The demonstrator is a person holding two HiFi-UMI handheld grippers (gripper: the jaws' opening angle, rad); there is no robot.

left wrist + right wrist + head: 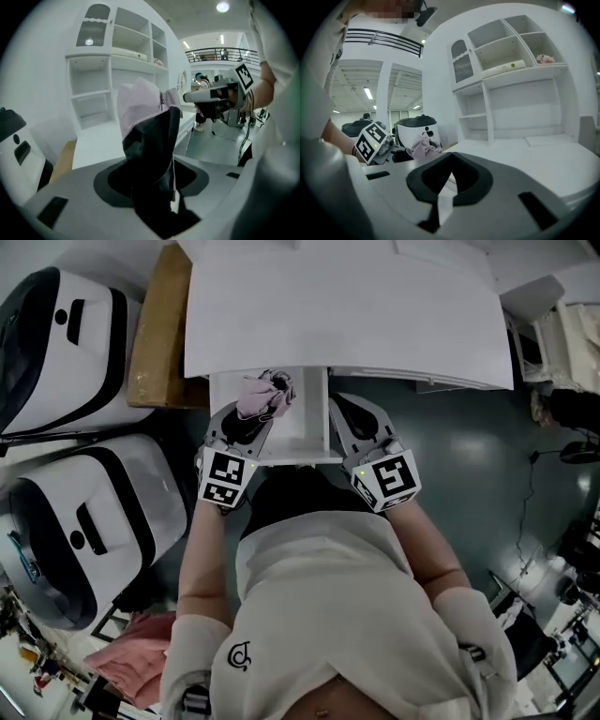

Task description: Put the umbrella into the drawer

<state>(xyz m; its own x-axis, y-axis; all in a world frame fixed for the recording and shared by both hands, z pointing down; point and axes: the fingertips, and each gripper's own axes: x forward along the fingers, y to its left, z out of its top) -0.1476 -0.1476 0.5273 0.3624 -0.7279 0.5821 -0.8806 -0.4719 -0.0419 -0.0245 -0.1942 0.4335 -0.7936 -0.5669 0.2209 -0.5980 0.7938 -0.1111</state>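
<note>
Pink-and-black cloth of the folded umbrella [268,396] sat in the left gripper [253,416] over the open drawer's [315,427] left side in the head view, its long axis running on toward the drawer's back; the right gripper [352,414] flanked the drawer's right edge. In the left gripper view the jaws clamped the umbrella's [151,140] dark part, pink end pointing away. In the right gripper view the jaws met, empty, with the umbrella [423,146] off to their left

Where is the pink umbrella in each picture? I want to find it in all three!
Head view: the umbrella is upper middle, held by the left gripper over the open drawer.
Left gripper view: dead centre, big, gripped between the jaws.
Right gripper view: small, left of middle.
Shared landmark: the white desk behind the umbrella in every view.
</note>
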